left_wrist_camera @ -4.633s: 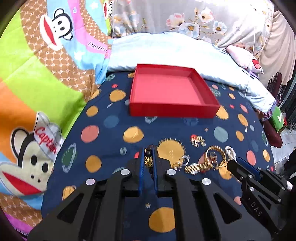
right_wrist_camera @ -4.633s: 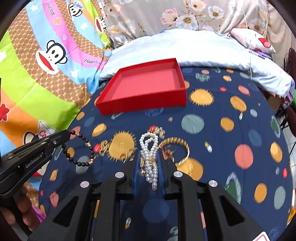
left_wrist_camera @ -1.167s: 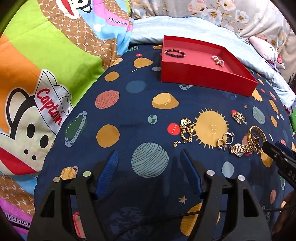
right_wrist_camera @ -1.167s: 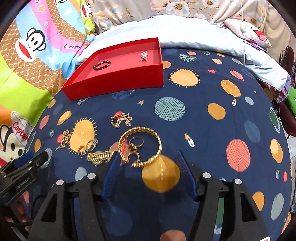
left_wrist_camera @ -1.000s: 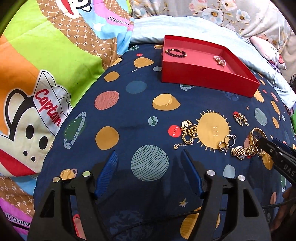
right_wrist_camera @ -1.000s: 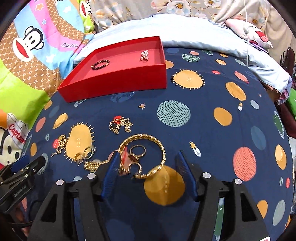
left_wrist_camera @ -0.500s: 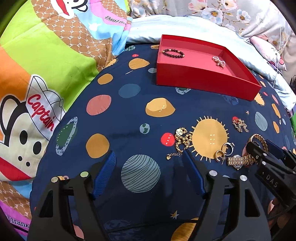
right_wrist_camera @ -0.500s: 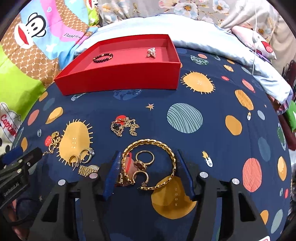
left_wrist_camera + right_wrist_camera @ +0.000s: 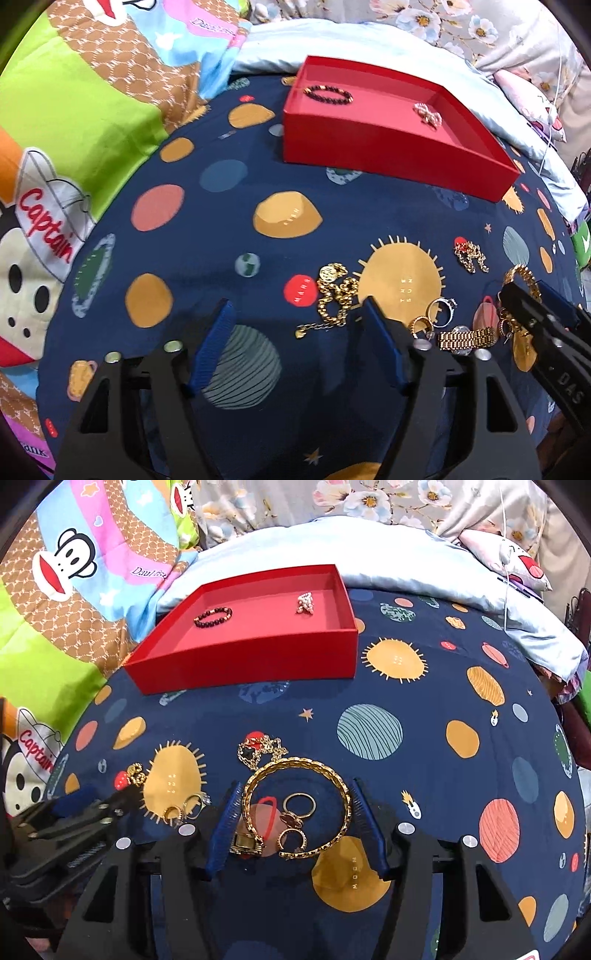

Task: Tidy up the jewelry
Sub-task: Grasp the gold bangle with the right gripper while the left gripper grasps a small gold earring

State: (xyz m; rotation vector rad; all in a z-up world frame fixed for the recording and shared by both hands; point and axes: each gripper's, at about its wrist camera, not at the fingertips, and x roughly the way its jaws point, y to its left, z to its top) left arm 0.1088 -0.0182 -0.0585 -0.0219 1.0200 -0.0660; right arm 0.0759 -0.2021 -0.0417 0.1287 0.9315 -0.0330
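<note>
The bed [image 9: 424, 746] in front of you is covered by a navy planet-print spread, with a cartoon monkey quilt [image 9: 74, 122] bunched along its left side. Far across the spread sits the red tray [image 9: 258, 661], shallow and open. It holds two pieces: a dark bead bracelet [image 9: 213, 616] lying flat toward its left end and a small pearl bundle [image 9: 305, 603] toward its right end, the two well apart.

Your right gripper [image 9: 293, 825] has its jaws spread wide and holds nothing. Between its blue pads [image 9: 225, 823] lies the gold bangle [image 9: 295, 808], flat on the spread, its opening facing you. Inside its curve lie three gold rings [image 9: 300, 805]. A gold clover chain [image 9: 260, 751] sits just beyond the bangle.

Your left gripper [image 9: 295, 332] is also spread wide and empty. A heavy gold chain [image 9: 332, 295] lies crumpled near its right pad, its long axis running toward you and away. Further right lie two more rings [image 9: 434, 315] and a gold watch band [image 9: 467, 338], which stretches left to right.
</note>
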